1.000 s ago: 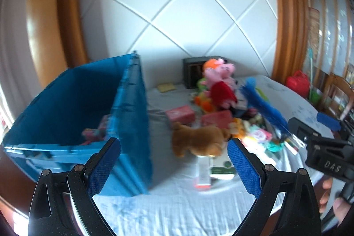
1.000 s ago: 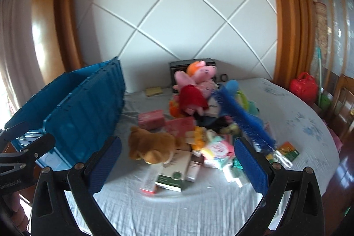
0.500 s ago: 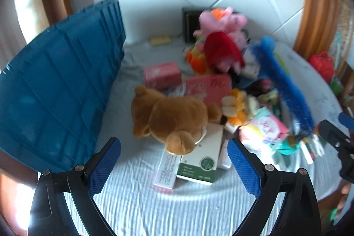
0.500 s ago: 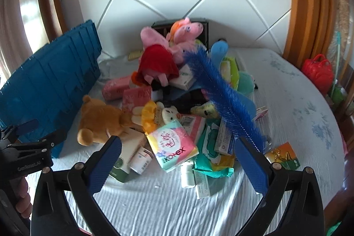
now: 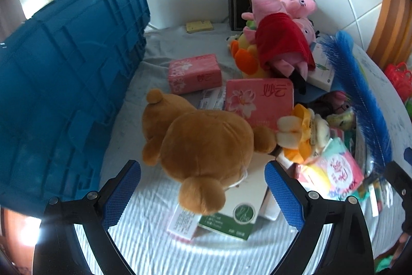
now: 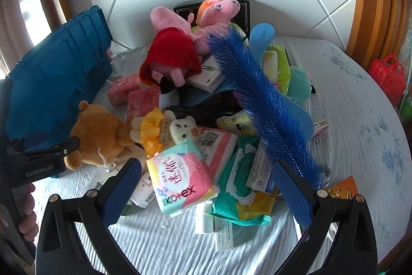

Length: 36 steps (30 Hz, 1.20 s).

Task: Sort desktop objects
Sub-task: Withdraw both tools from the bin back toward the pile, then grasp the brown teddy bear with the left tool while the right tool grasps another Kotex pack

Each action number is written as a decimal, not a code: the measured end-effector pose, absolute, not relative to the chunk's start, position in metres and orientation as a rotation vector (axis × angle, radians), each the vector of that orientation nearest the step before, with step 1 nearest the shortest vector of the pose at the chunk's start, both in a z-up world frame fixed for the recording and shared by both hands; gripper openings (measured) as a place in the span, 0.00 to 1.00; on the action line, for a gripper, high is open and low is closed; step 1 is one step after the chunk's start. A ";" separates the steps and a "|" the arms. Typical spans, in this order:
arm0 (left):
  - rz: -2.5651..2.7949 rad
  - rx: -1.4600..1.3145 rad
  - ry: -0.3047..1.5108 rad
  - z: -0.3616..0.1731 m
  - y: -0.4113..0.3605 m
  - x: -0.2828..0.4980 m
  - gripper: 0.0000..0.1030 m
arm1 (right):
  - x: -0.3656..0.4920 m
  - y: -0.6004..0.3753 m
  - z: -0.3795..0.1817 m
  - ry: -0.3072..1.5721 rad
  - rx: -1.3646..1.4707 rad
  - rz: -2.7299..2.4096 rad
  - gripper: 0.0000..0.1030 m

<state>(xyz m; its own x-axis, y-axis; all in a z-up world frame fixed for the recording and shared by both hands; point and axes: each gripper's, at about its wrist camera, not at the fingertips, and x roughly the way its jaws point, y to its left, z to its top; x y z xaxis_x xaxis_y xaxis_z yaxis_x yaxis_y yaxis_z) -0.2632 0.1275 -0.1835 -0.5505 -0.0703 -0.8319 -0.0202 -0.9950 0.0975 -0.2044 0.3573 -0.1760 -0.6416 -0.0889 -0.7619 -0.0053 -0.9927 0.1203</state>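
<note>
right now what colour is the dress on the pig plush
Red. The pig plush wears a plain red dress, clearest in the right wrist view.

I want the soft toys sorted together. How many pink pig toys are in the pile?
2. One pig in a red dress lies atop the pile's back; a second pig sits behind it by the dark box. Others may be buried.

The heap on the table is viewed downward from the left wrist, close over the brown bear (image 5: 206,143) beside the blue crate (image 5: 64,84). From the right wrist it is seen further right, apparently somewhat higher. The bear (image 6: 100,138) and crate (image 6: 56,74) are shared.
</note>
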 end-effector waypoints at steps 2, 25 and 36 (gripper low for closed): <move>-2.725 1.505 -0.153 -0.193 0.130 -0.276 0.95 | -0.209 0.357 -0.180 -0.163 1.330 -2.792 1.00; -2.739 1.533 -0.188 -0.239 0.129 -0.306 0.95 | -0.256 0.308 -0.269 0.096 1.561 -2.616 1.00; -2.793 1.492 -0.153 -0.215 0.121 -0.285 0.83 | -0.254 0.302 -0.253 0.067 1.468 -2.603 0.70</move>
<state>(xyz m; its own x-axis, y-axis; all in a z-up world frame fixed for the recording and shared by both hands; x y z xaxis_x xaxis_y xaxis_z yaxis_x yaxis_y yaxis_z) -0.2848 0.1206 -0.2147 -0.5567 -0.0204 -0.8305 -0.0705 -0.9949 0.0717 -0.2537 0.3023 -0.2531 -0.5089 -0.1102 -0.8537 0.1536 -0.9875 0.0359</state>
